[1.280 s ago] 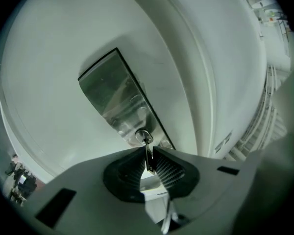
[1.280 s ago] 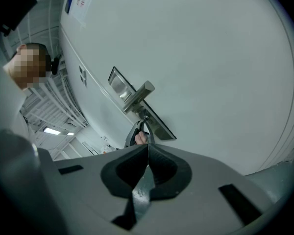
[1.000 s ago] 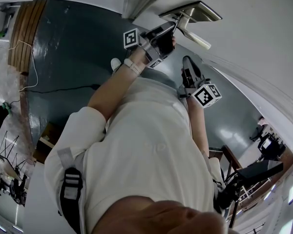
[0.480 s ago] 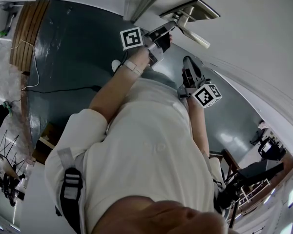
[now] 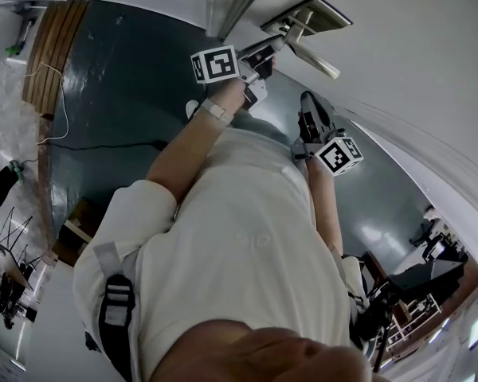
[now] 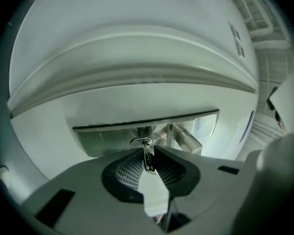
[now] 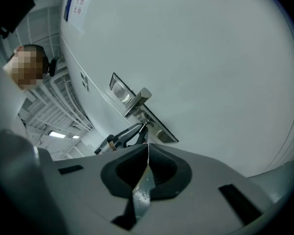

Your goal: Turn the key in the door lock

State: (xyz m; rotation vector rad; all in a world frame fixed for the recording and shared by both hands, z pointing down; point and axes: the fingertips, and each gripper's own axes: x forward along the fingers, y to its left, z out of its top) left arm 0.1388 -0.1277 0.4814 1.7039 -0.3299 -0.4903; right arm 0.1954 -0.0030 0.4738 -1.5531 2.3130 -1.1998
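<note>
At the brushed-metal lock plate (image 6: 103, 138) on the white door (image 6: 137, 58), the small silver key (image 6: 149, 159) sits in the keyhole between the jaws of the left gripper (image 6: 149, 148). They have just been opening and look slack on it. The turn seems done, and only backing off is left. The right gripper (image 7: 148, 145), closed and empty, hangs nearer, to the right.

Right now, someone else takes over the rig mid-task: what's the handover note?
Left gripper: at the lock plate on the door. Its jaws have just been opening. The key stands between them, and the pads look just off it.
Right gripper: shut, empty, held back from the door and aimed at it.
Done: the key is seated in the lock plate.
Left: these views don't show whether the turn is complete. Check it, regrip and finish the turn if it is short, then draw the left gripper back.
</note>
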